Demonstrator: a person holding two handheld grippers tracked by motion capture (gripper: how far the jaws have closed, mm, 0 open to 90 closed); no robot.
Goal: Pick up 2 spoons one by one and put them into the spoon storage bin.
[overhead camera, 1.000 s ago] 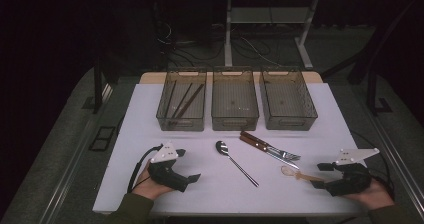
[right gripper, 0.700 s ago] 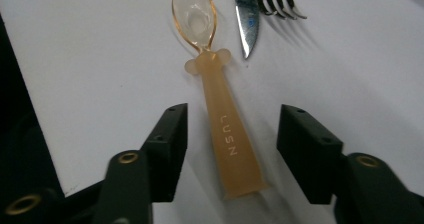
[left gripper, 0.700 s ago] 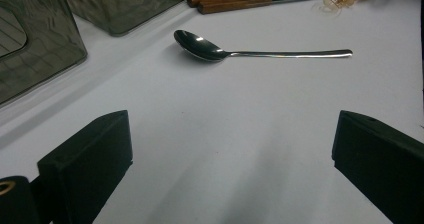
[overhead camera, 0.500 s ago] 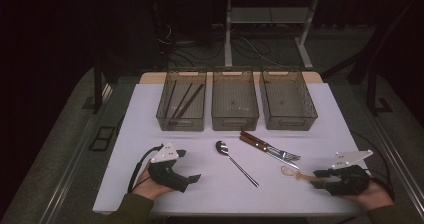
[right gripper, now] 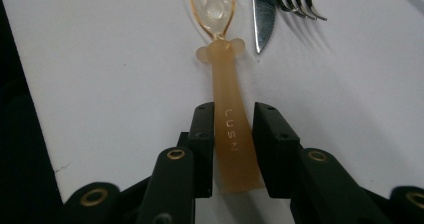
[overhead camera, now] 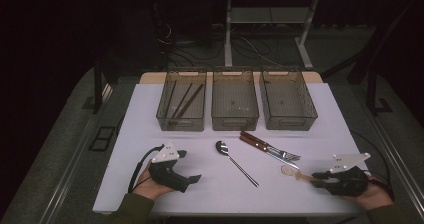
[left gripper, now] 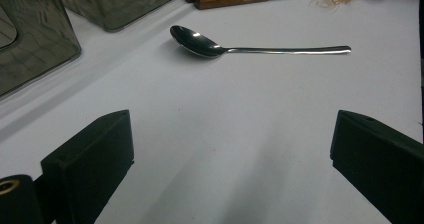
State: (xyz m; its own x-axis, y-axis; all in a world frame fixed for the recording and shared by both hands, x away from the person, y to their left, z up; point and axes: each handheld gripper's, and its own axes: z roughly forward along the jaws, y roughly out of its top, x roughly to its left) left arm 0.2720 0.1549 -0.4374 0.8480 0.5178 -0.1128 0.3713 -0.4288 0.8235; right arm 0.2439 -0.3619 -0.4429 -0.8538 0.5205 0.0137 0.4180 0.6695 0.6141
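High view: my left gripper (overhead camera: 192,178) rests on the desk (overhead camera: 145,114), fingers spread wide around nothing. At right, my right gripper (right gripper: 234,134), fingers just closing, clamps the amber spoon (right gripper: 227,114) lying beside the fork (right gripper: 295,1).

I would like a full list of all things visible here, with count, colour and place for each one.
Plastic spoon: one, translucent amber, near right of the table, its handle between the right gripper's jaws.
Metal spoon: one, silver, middle of the table.
Knife: one, wooden handle, behind the metal spoon.
Fork: one, silver tines, beside the knife.
Bins: three, smoky translucent, in a row at the far side; the left one holds dark sticks.
Table: one, white top.
Left gripper: one, black, jaws open, near left of the table.
Right gripper: one, black, jaws just closing onto the plastic spoon's handle.
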